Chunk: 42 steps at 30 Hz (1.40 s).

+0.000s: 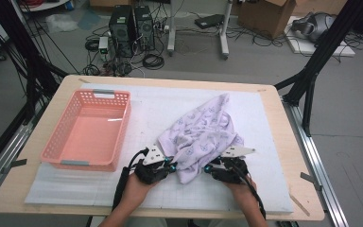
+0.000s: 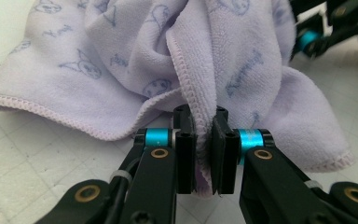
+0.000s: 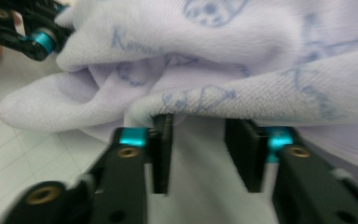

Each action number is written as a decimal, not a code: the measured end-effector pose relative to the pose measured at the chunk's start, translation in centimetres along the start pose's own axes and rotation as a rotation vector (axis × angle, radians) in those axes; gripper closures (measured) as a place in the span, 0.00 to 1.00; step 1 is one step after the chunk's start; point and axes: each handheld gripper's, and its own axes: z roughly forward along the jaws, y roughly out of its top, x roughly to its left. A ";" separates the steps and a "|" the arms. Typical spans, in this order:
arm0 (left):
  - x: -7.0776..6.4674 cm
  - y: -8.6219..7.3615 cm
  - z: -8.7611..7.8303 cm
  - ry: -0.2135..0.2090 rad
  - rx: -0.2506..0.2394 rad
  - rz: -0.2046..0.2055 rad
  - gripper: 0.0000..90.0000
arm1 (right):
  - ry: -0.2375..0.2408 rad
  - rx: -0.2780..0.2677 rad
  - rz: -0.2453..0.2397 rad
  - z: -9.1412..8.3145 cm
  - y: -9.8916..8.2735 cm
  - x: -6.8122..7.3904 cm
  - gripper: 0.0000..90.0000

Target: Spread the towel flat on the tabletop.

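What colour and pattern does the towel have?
The towel is pale lilac with small blue cartoon drawings; the left gripper view shows it best.

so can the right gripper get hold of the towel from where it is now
Probably yes. The right gripper has its jaws apart right at the lilac towel, a fold lying just over their tips, nothing between. The left gripper already pinches a hemmed edge.
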 end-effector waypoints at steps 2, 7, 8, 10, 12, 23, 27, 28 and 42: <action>0.1 0.0 0.0 -0.003 0.000 0.001 0.91 | -0.034 0.040 -0.032 1.1 0.4 0.5 0.62; 0.0 0.0 0.0 0.005 -0.002 -0.002 0.91 | -0.062 0.045 -0.077 2.0 1.1 0.7 0.98; 0.0 0.0 -0.1 0.013 -0.003 0.005 0.91 | -0.053 0.045 -0.068 1.9 1.1 0.6 0.98; 0.1 0.0 -0.3 0.016 -0.009 0.003 0.91 | -0.041 0.035 -0.062 1.4 0.9 0.5 0.98; 0.2 -0.1 -0.4 0.007 -0.019 -0.014 0.91 | -0.033 0.010 -0.051 0.3 0.6 0.3 0.99; -0.2 0.0 -0.4 -0.020 -0.026 -0.017 0.91 | -0.142 -0.010 -0.020 -7.4 -2.0 -2.1 0.99; -0.7 0.2 -0.3 -0.107 -0.030 -0.024 0.90 | -0.174 0.072 -0.031 -9.3 -2.5 -2.2 0.99; -0.8 0.3 -0.2 -0.131 -0.019 -0.023 0.87 | -0.163 0.088 -0.031 -9.7 -2.6 -2.2 0.99; -0.6 1.3 -1.6 -0.103 -0.148 -0.080 0.56 | -0.276 -0.063 0.102 -13.5 -3.7 -3.7 0.77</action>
